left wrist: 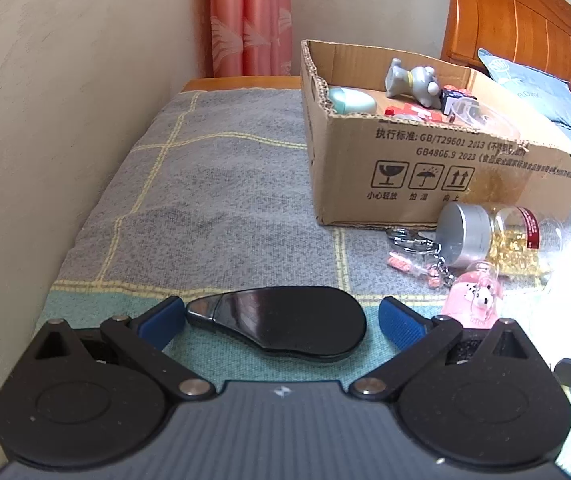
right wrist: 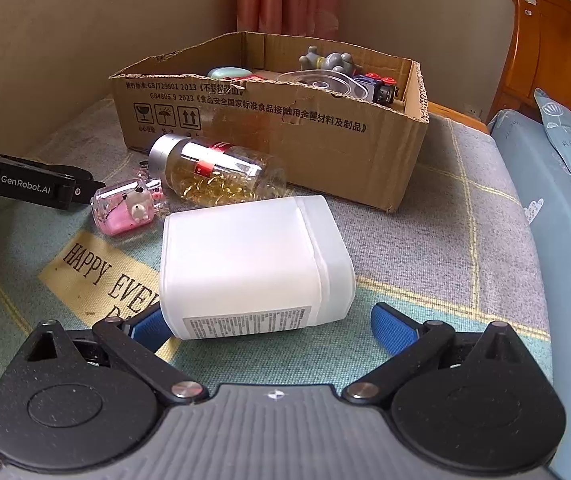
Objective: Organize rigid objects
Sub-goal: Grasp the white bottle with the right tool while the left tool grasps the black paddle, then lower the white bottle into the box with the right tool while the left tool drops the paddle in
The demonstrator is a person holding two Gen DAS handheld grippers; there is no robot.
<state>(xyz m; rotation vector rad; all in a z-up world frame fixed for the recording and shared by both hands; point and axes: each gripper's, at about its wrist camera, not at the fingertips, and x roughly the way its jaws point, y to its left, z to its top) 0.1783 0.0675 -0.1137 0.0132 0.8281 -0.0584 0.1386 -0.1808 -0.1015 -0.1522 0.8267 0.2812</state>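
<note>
Left wrist view: left gripper (left wrist: 281, 320) stood spread, blue fingers (left wrist: 163, 320) flanking a flat black teardrop object (left wrist: 281, 326) lying on the blanket (left wrist: 205, 200), untouched. Cardboard box (left wrist: 425, 168) at 1 o'clock, holding a grey figurine (left wrist: 411, 80). Capsule bottle (left wrist: 497, 236) and pink keychain (left wrist: 471, 300) at 2 o'clock.

Right wrist view: right gripper (right wrist: 271, 322) spread; white plastic bottle (right wrist: 253, 264) lay on its side between the fingers; contact unclear. Cardboard box (right wrist: 325, 136) at 12 o'clock.

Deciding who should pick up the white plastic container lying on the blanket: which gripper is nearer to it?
Right. The right gripper is open with the white container between its fingers. The left gripper straddles a black flat object farther left, beyond the pink keychain.
</note>
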